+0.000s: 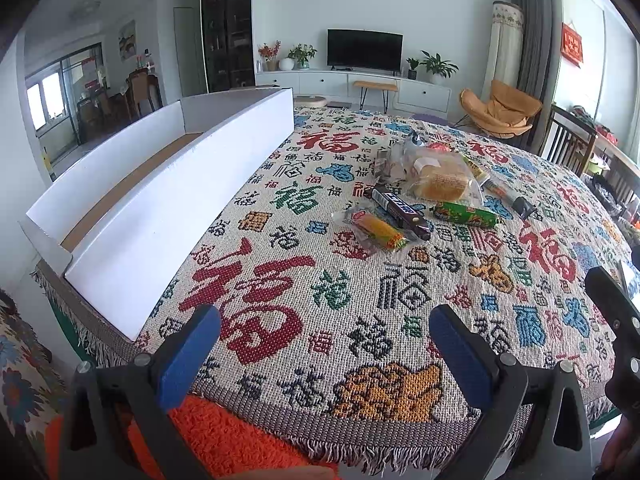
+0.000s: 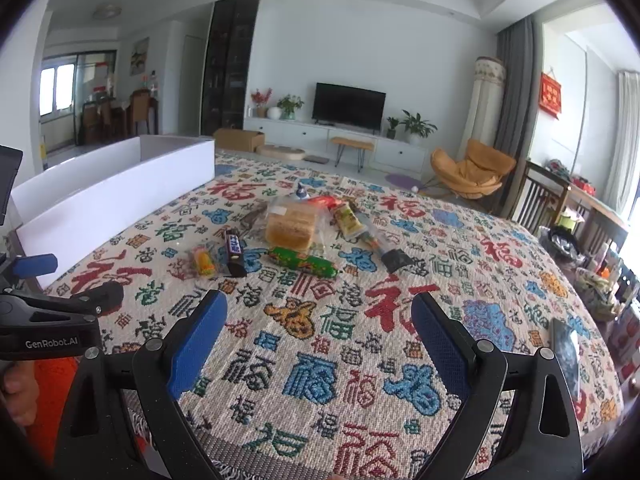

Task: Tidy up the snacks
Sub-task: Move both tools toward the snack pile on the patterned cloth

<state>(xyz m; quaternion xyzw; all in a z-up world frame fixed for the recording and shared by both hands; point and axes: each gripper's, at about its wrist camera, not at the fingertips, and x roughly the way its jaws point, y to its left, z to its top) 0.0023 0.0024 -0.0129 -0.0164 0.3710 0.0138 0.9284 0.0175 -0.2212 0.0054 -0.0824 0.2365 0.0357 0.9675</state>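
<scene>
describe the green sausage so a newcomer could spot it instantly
On the patterned tablecloth, right of the long white box, lies a snack pile. At its near edge, before the bagged bread, lies the green sausage: the only all-green tube.

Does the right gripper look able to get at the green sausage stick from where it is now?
Probably yes. The right gripper has its jaws wide open and empty, and only bare patterned tablecloth lies between it and the green sausage stick, which sits at the near edge of the snack pile.
</scene>
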